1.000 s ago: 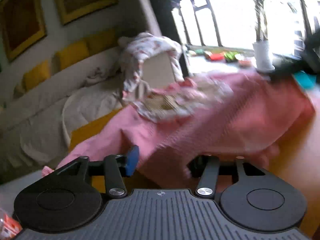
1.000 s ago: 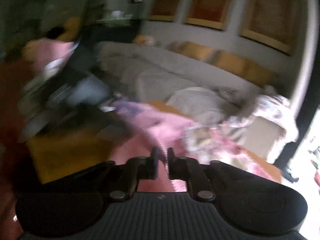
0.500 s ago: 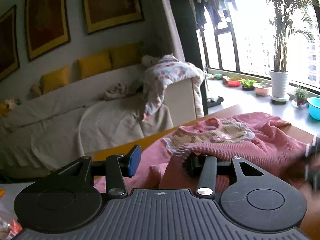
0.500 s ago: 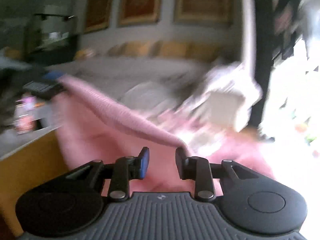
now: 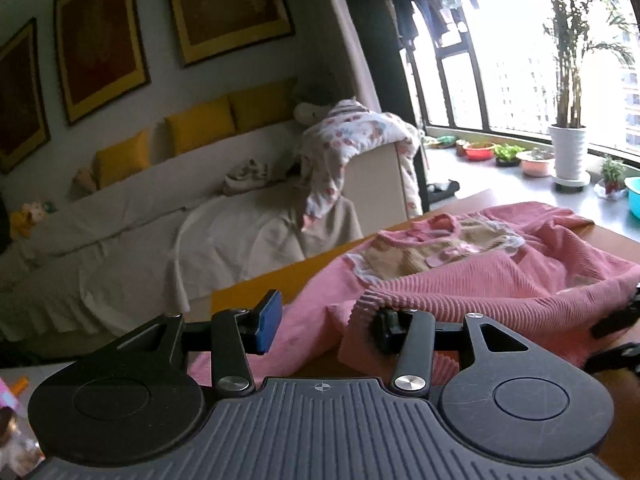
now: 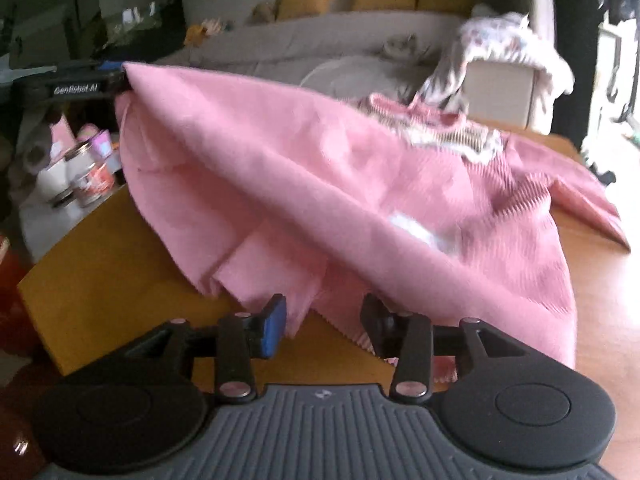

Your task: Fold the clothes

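Reading "GenRobot.AI", the left tool meets the pink sweater.

One text can be read: "GenRobot.AI", printed in pale letters on the dark body of the left gripper, seen at the upper left of the right wrist view. Labels on the tins beyond the table's left edge are too blurred to be read.

Right gripper fingers just opening (apart), pink sweater between
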`<state>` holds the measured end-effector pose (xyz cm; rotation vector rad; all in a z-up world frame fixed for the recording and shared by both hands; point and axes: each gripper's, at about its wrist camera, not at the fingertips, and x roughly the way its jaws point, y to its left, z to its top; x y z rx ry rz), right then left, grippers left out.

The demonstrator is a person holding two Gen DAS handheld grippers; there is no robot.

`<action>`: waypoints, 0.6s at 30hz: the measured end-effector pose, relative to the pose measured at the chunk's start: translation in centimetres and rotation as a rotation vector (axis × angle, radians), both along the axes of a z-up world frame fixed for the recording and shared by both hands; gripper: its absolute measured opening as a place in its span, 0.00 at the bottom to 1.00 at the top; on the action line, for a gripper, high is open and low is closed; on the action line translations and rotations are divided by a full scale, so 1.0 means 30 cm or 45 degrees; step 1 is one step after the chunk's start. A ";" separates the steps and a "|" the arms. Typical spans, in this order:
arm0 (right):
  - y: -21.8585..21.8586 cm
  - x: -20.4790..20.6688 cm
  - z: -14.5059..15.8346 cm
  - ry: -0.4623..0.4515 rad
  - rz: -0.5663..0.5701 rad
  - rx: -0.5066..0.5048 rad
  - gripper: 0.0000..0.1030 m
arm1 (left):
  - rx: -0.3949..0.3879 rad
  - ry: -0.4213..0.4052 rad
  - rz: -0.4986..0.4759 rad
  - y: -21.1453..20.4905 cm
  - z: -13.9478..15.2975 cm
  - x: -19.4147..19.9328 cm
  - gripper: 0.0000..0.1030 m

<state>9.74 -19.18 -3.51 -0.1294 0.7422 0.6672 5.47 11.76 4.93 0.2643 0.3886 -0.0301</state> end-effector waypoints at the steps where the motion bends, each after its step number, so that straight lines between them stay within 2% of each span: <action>1: -0.008 -0.002 0.008 0.001 -0.005 0.003 0.42 | -0.007 -0.003 0.006 0.007 0.008 -0.002 0.51; 5: -0.044 -0.019 0.016 -0.079 -0.052 0.048 0.42 | -0.030 -0.018 -0.007 0.010 0.028 -0.006 0.52; 7: -0.039 0.004 -0.003 -0.091 -0.085 -0.001 0.42 | -0.031 -0.013 -0.019 0.000 0.031 0.000 0.53; 8: -0.039 0.013 -0.014 -0.090 -0.086 -0.013 0.44 | -0.030 -0.010 -0.024 -0.005 0.032 0.004 0.53; 9: -0.041 0.012 -0.023 -0.093 -0.063 -0.013 0.52 | -0.033 -0.010 -0.026 -0.007 0.035 0.006 0.53; 11: -0.024 0.006 -0.027 -0.108 -0.024 -0.036 0.56 | -0.041 -0.013 -0.029 -0.012 0.042 0.009 0.53; 13: -0.007 -0.007 -0.033 -0.161 -0.003 -0.063 0.47 | -0.047 -0.018 -0.032 -0.017 0.051 0.012 0.53; 15: 0.009 -0.006 -0.033 -0.202 -0.002 -0.081 0.05 | -0.050 -0.026 -0.032 -0.022 0.064 0.018 0.53; 18: -0.007 0.023 -0.005 -0.219 -0.059 -0.069 0.03 | -0.054 -0.033 -0.035 -0.030 0.086 0.028 0.52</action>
